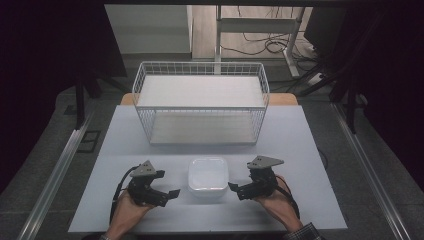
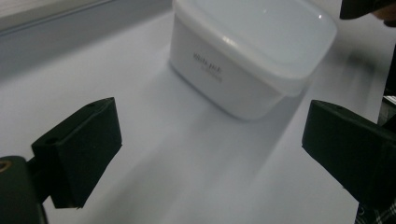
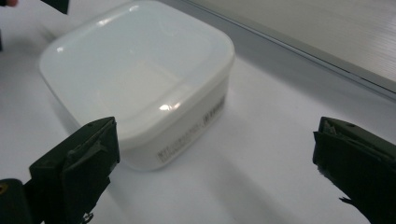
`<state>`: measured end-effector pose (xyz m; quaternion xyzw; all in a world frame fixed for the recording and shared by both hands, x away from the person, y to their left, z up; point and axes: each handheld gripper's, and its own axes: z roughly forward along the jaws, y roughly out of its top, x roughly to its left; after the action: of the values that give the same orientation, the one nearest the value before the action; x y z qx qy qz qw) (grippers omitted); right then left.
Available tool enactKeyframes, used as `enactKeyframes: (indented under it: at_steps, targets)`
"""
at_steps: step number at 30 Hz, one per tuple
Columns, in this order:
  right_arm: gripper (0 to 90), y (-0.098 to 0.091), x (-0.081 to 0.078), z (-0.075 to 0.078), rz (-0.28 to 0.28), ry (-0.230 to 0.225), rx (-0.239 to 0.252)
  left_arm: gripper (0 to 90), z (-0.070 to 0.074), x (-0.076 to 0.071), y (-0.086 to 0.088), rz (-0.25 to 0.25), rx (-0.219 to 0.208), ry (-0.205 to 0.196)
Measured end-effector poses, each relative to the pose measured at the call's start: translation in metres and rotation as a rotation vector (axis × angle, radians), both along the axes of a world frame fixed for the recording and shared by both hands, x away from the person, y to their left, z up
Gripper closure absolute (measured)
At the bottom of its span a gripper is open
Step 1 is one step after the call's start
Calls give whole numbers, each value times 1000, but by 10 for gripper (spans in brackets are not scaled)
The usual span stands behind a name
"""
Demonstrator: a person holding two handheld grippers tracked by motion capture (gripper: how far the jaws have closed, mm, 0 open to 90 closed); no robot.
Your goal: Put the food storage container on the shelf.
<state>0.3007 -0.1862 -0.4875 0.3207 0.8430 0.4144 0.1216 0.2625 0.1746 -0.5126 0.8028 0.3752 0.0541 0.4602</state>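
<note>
Here, the box (image 1: 208,176) sits lid-on on the table (image 1: 300,150), between the left gripper (image 1: 170,196) and the right gripper (image 1: 235,189). Both grippers gape wide, holding nothing, each just beside the box.

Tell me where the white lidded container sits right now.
In the high view the white container sits on the table near its front edge, between the open left tool and the open right tool, in front of the wire basket.

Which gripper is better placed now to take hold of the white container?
Neither by much, perhaps the right. Both the left gripper and the right gripper flank the white container with jaws open, but the right one's tips appear closer to its side wall.
</note>
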Motion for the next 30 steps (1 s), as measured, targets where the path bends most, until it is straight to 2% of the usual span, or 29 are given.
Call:
enactKeyframes:
  at_steps: [1,5,7,10,12,13,14,15,18,19,20,22,23,26,27,28,29,30]
  targets:
    - [1,3,2,1,8,21,23,62,3,5,-5,2,1,2]
    - [3,8,4,3,13,30,26,73,7,14,-12,-12,-4,10]
    - [32,13,8,5,13,54,38,91,12,24,-18,-29,-45,23]
    - [45,17,13,6,15,72,44,103,15,31,-23,-36,-53,26]
    - [61,23,17,6,18,88,42,113,17,37,-30,-44,-50,29]
    - [78,28,22,4,18,98,37,117,15,43,-37,-54,-31,32]
    - [78,28,22,4,18,98,37,118,15,43,-37,-54,-31,32]
    - [88,33,26,2,16,118,30,119,11,46,-44,-62,2,33]
    - [95,36,27,-1,22,133,20,119,5,48,-47,-69,11,48]
    - [119,35,28,-2,20,163,35,124,2,50,-46,-79,-24,69]
    - [141,35,28,-2,20,175,41,130,2,50,-46,-79,-24,69]
    - [202,34,28,-2,29,211,60,191,-1,50,-43,-102,-78,112]
    - [238,33,29,-2,37,229,71,210,-3,49,-42,-95,-93,128]
    - [273,32,28,-2,34,298,95,239,-4,48,-38,-98,-120,175]
    - [289,30,27,-2,33,305,94,264,-4,47,-37,-95,-127,191]
    - [289,30,27,-2,33,305,94,295,-4,47,-37,-95,-127,191]
    - [341,28,24,0,27,322,98,330,-2,43,-33,-90,-140,209]
    - [341,28,24,0,27,322,98,374,-2,43,-33,-90,-140,209]
